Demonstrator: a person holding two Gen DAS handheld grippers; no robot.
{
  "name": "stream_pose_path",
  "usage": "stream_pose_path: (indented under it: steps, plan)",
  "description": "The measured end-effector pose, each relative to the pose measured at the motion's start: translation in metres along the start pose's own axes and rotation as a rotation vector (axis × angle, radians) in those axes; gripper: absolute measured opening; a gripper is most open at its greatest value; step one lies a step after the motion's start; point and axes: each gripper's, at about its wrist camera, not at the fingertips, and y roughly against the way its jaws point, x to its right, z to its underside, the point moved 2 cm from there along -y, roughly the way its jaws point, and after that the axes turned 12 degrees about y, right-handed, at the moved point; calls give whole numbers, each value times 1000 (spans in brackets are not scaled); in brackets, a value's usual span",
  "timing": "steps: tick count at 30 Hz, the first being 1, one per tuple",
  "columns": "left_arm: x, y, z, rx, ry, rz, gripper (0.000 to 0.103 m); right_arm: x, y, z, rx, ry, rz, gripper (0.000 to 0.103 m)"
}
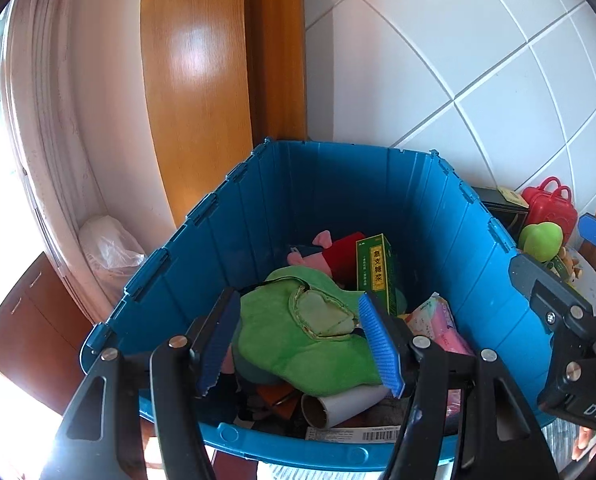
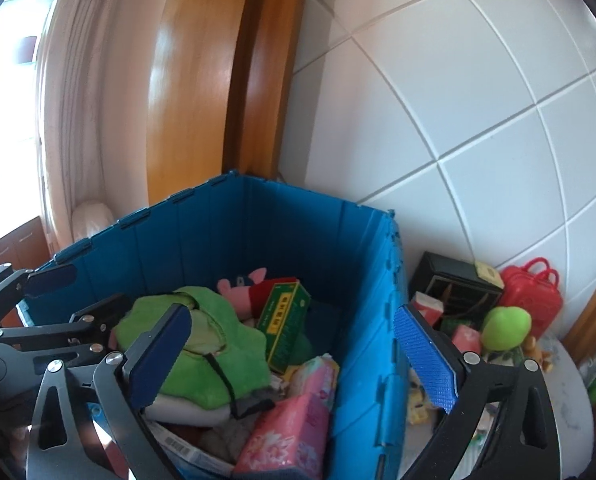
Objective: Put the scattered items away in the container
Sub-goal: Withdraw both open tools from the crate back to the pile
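Overhead, in the left wrist view, the left gripper (image 1: 298, 340) hangs wide and empty above the green cloth (image 1: 298, 344) topping the blue container (image 1: 478, 240), while the scattered items lie outside its wall at 2 o'clock. Seen from the right wrist, the right gripper (image 2: 294, 356), also wide and empty, straddles that wall, the green plush toy (image 2: 506, 328) and red toy case (image 2: 534, 296) at 2 o'clock, nearer this hand.

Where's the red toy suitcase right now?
The red plastic toy suitcase is outside the blue plastic crate, to its right against the white tiled wall. It sits beside the black box, behind the green plush toy.
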Motion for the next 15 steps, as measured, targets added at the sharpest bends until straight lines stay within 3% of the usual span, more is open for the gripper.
stream_pose_path:
  steps: [7, 15]
  plan:
    - [39, 20, 8, 22, -29, 80, 66, 45, 29, 27, -24, -74, 113, 103]
    - [122, 41, 26, 34, -106, 180, 69, 118, 64, 79, -59, -170, 243, 103]
